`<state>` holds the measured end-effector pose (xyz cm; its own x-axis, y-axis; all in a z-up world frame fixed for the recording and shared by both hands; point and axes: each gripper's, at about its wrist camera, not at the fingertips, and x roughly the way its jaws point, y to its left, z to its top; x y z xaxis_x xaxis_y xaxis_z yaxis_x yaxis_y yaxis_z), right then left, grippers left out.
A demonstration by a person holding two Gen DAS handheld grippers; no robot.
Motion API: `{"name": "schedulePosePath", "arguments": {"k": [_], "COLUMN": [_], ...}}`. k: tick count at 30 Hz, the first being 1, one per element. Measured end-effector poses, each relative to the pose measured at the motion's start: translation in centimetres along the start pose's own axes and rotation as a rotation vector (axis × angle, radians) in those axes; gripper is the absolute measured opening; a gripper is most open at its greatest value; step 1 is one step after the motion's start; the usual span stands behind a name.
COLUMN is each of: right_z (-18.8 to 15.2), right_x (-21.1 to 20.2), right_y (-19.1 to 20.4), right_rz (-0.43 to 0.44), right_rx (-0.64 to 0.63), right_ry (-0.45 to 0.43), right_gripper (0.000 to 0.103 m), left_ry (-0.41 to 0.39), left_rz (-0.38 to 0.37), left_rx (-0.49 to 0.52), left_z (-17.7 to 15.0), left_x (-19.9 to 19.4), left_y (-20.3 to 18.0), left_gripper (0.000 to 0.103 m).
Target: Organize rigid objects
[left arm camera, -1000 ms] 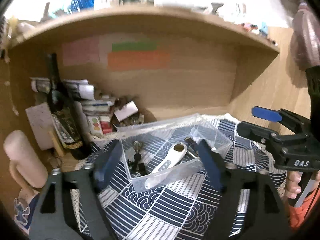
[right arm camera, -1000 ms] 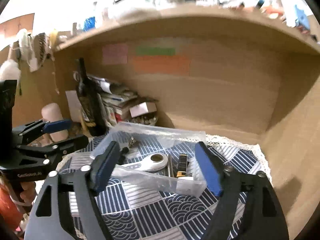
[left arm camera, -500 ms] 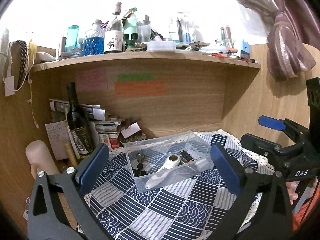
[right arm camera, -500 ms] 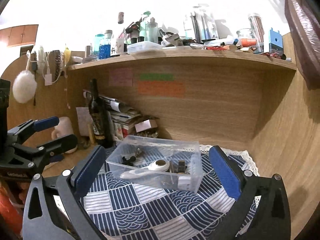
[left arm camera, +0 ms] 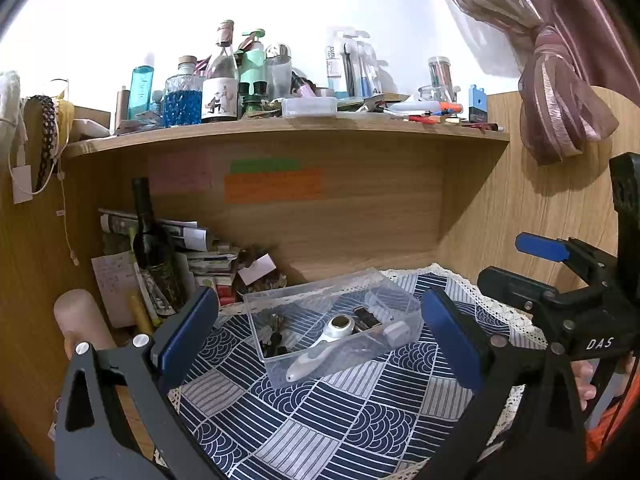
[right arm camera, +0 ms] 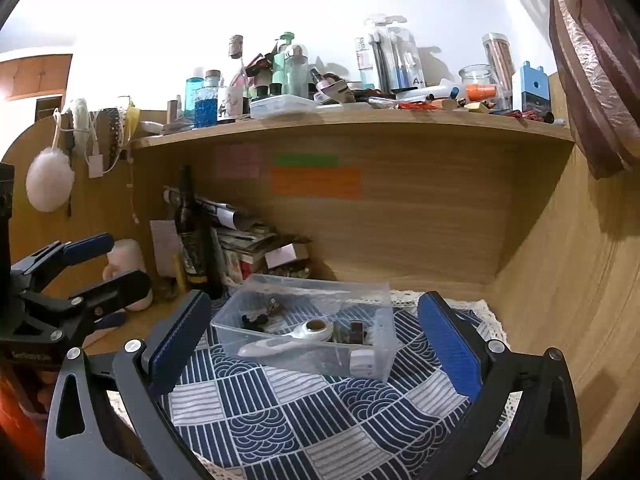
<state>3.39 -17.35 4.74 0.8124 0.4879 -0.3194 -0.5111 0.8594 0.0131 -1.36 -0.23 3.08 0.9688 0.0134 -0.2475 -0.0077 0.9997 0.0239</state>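
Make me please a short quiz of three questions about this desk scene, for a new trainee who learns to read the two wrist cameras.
1. True or false: the left tool and the right tool are both open and hold nothing.
2. Where does the white rotary cutter lie?
A. on the upper shelf
B. inside the clear plastic box
C. on the bare cloth
3. Fill in: the clear plastic box stands on a blue and white patterned ____.

Key:
1. True. Each tool has its blue pads wide apart, with nothing between them.
2. B. It lies in the box with keys and other small items.
3. cloth
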Motion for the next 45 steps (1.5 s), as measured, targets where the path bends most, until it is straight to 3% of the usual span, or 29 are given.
{"name": "schedulePosePath", "arguments": {"k": [45], "right_z": [-0.01], "right_x": [0.41], "right_y": [0.20], "right_rz": [-0.008], "right_rx": [-0.002], "right_ry": [0.010], "right_gripper": [0.103], "left_ry": [0.008], "left_rz": [-0.040], "left_rx": [-0.027], "left_z": [-0.01], "left_x": [0.48], "left_y": [-0.35], "left_gripper": [0.103]}}
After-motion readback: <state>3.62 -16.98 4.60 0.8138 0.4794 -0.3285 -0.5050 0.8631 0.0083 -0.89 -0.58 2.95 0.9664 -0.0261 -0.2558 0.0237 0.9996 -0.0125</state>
